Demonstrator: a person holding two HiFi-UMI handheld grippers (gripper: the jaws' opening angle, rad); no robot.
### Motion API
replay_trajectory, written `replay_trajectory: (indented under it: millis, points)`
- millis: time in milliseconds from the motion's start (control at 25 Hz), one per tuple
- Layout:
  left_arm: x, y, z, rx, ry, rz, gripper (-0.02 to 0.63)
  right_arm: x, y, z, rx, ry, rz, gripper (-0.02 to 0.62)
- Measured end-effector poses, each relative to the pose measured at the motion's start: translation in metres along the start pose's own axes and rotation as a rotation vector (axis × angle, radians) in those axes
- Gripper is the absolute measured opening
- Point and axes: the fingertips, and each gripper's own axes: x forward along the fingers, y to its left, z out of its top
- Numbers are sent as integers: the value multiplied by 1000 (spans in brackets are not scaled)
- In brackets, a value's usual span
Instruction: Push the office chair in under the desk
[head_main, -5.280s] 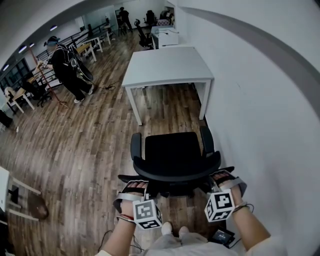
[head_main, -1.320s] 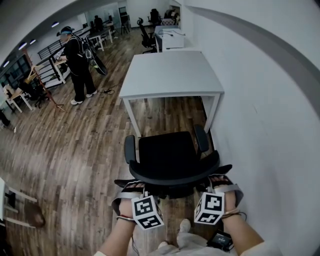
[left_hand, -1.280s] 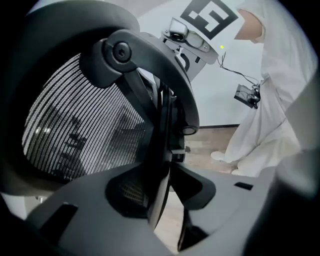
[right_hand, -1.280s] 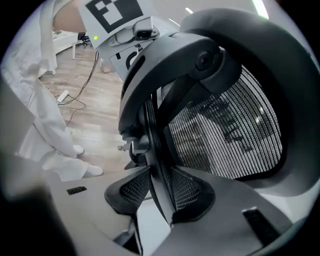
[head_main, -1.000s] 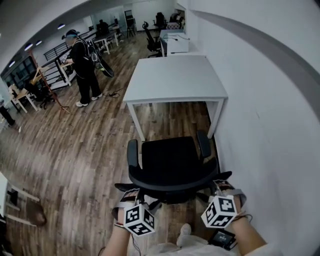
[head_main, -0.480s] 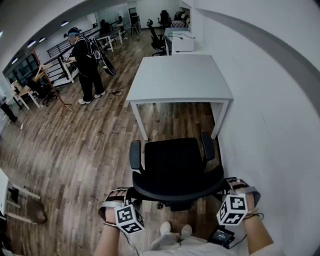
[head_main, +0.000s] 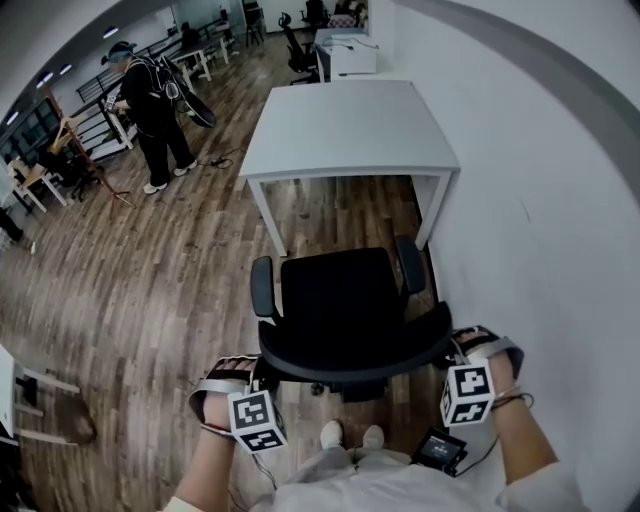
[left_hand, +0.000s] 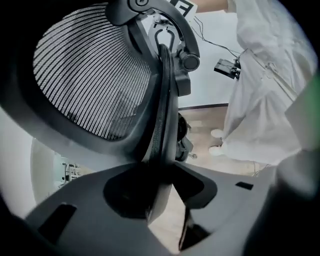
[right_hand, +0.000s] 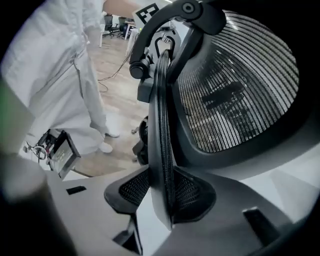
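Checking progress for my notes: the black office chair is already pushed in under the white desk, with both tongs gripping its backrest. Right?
Not quite: the head view shows the office chair standing short of the white desk, not under it. The left tongs and right tongs, just closing further, do grip its backrest.

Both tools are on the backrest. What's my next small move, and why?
Probably a short, even push straight toward the desk. The left tool and right tool have just been closing with the backrest rim between their pads, and the chair seat sits short of the desk, lined up with its opening.
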Motion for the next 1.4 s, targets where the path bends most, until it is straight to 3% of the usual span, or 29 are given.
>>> replay_trajectory:
  millis: [160, 880, 1400]
  points:
    - [2, -3, 3, 49, -16, -24, 141, 1, 1, -2, 24, 25, 56, 145]
    - [21, 36, -18, 107, 13, -50, 127, 14, -30, 15, 80, 44, 52, 144]
    - [52, 86, -31, 142, 34, -43, 126, 35, -65, 23, 120, 72, 31, 143]
